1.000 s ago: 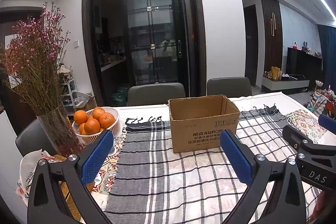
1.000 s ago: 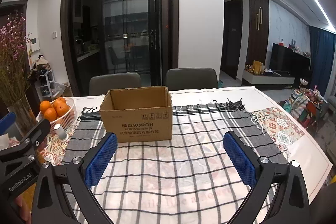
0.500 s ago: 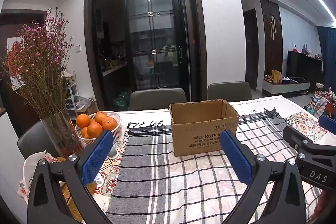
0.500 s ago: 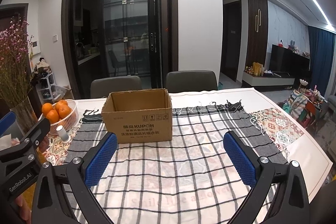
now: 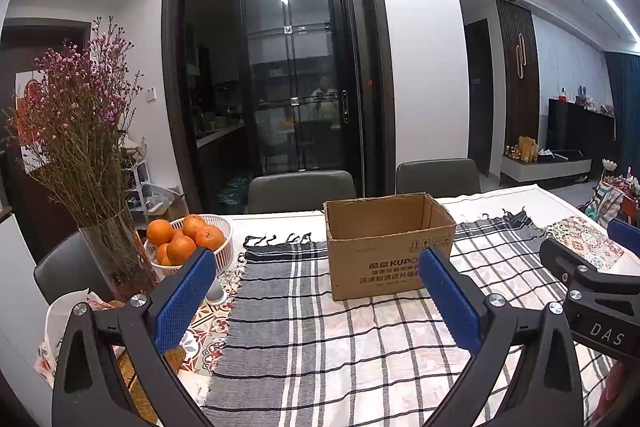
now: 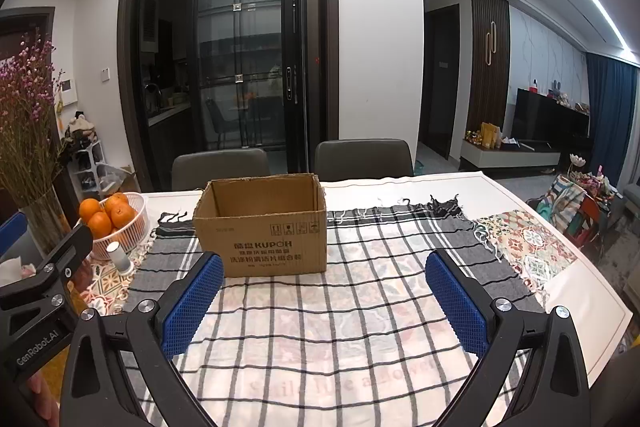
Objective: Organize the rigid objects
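Observation:
An open brown cardboard box (image 5: 390, 247) stands upright on a checked cloth (image 5: 340, 339) on the table; it also shows in the right wrist view (image 6: 262, 227). What I see of its inside is bare. My left gripper (image 5: 316, 301) is open and empty, held above the cloth in front of the box. My right gripper (image 6: 324, 303) is open and empty, also in front of the box and to its right. Each gripper's body shows at the edge of the other's view.
A white basket of oranges (image 5: 188, 241) and a glass vase of pink dried flowers (image 5: 116, 255) stand at the table's left. A small white cylinder (image 6: 120, 259) stands by the basket. Two grey chairs (image 6: 362, 159) are behind the table.
Both grippers have tilted up or risen slightly, so the box and table sit lower in both views. Both stay open.

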`<state>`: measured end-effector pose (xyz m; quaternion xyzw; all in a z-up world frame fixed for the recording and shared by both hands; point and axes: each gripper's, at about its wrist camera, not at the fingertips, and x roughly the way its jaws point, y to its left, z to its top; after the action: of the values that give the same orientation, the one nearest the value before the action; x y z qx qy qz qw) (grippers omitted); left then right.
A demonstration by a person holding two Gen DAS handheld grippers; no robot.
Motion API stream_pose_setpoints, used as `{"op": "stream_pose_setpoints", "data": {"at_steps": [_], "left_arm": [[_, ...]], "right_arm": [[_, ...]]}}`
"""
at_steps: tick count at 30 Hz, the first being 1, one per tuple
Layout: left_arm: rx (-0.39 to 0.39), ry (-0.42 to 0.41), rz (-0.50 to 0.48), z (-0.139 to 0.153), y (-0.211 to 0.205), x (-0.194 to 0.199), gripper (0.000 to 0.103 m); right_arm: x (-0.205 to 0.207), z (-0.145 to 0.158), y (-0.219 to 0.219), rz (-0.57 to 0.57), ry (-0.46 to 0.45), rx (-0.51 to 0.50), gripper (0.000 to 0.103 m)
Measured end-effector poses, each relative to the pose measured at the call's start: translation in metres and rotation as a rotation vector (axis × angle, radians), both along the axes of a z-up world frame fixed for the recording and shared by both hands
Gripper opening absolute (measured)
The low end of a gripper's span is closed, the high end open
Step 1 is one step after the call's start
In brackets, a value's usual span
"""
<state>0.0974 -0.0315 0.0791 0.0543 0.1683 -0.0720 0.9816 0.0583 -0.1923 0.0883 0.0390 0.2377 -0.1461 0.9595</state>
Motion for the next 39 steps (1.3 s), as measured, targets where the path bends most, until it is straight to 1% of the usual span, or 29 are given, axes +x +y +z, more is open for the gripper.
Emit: {"op": "stream_pose_setpoints", "data": {"at_steps": [39], "left_arm": [[-0.001,0.002,0.009,-0.0040,0.0034,-0.0008,0.103]], "right_arm": [[0.0004,0.0026,0.0006,0.004,-0.002,0.000,0.102]]}}
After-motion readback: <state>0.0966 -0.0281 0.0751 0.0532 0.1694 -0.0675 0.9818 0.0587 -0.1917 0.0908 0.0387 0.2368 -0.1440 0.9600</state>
